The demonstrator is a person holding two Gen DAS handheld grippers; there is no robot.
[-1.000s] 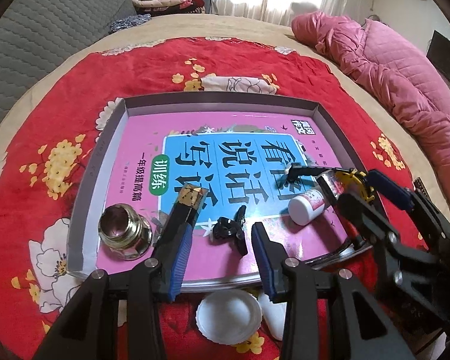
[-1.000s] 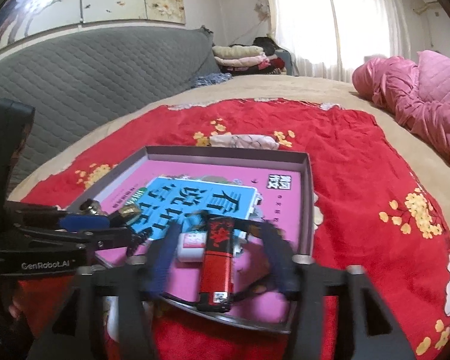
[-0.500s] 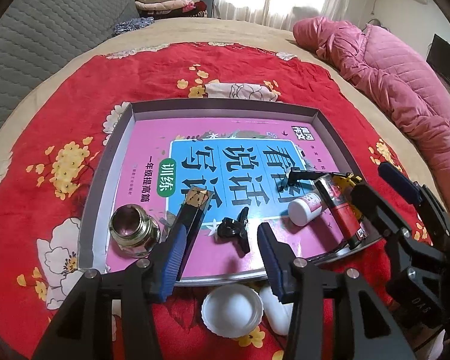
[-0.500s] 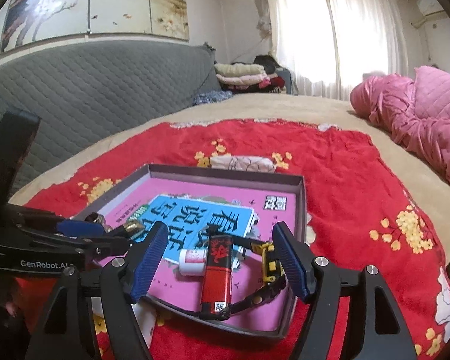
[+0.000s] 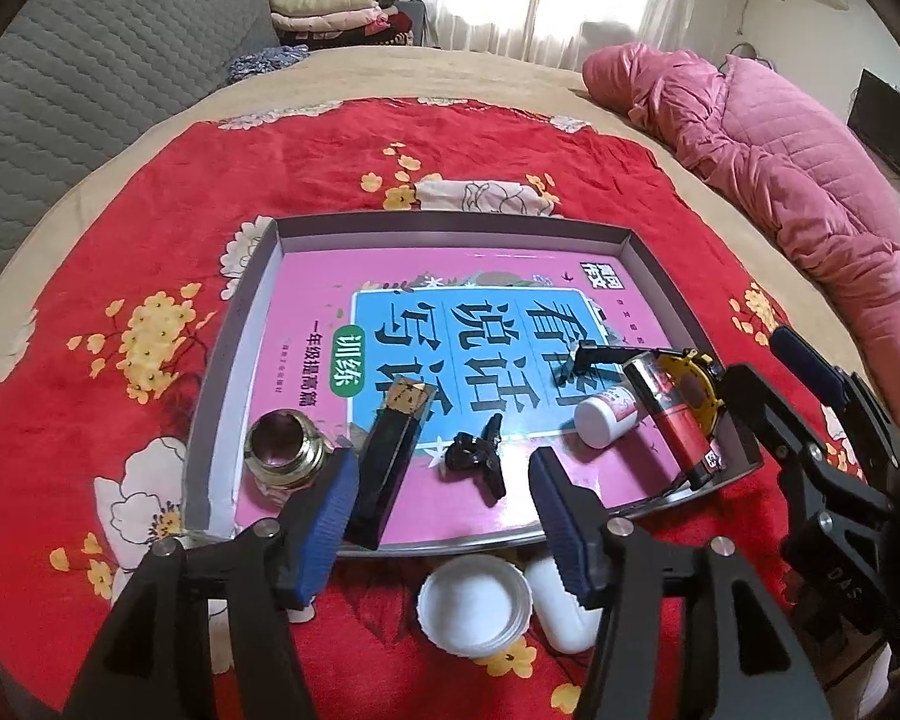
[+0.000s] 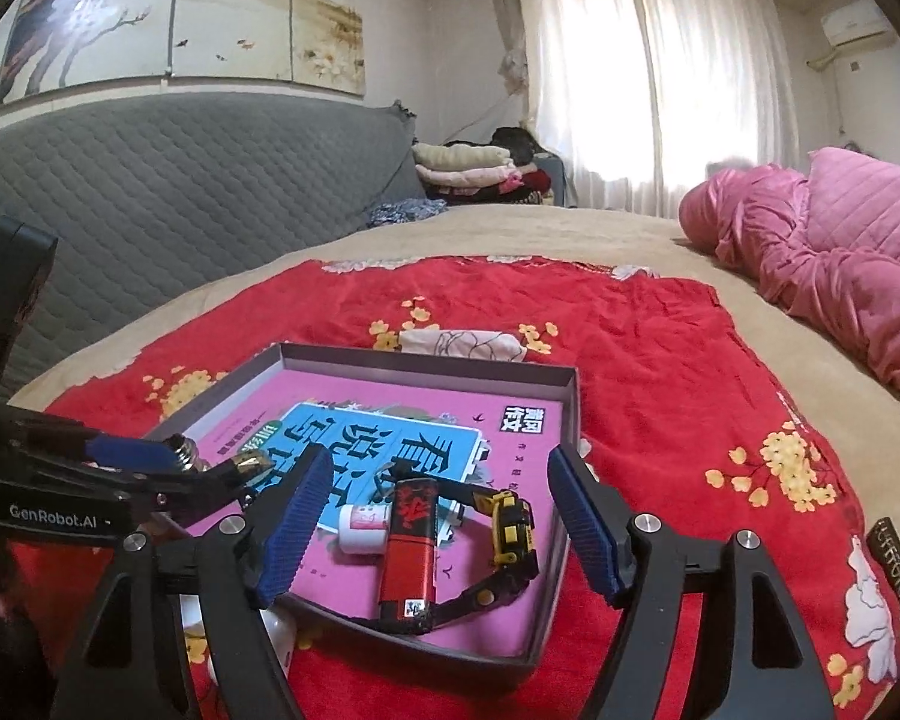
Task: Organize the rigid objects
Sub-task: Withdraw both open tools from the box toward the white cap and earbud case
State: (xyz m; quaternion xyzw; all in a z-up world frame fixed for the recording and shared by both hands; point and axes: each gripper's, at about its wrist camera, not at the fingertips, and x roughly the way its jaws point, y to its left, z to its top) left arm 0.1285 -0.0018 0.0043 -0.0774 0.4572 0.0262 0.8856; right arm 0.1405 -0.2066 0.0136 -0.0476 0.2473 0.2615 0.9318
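The rigid objects lie in a shallow grey tray (image 5: pixel 660 267) on a red floral blanket (image 5: pixel 150 240) spread over the bed, resting on a pink workbook (image 5: pixel 390 276) that lines the tray floor. At the near left stands a brass threaded fitting (image 5: pixel 283 449); it is probably the heaviest piece, hard and slick, best pinched across its hexagonal flats. Beside it a long black bar with a gold tip (image 5: pixel 390 462) leans over the near edge; it looks stiff and light, and a grip across its narrow sides at mid-length should hold. A small black clip (image 5: pixel 477 456) lies in the middle, light but awkward in shape. To the right sit a small white bottle (image 5: pixel 603 420), apt to roll, a red and black lighter (image 6: pixel 411 546), smooth and best taken across its flat faces, and a yellow and black watch (image 6: pixel 510 525) whose strap flexes while the case stays firm. Outside the tray, on the blanket, lie a white lid (image 5: pixel 474 600) and a white oval piece (image 5: pixel 561 612).

The left tongs (image 5: pixel 444 516) have just been opening; they stand wide over the near rim, the left pad touching or just beside the black bar, nothing clamped. The right tongs (image 6: pixel 432 534) have just been opening too and stand at full spread, straddling the lighter and watch without touching them.
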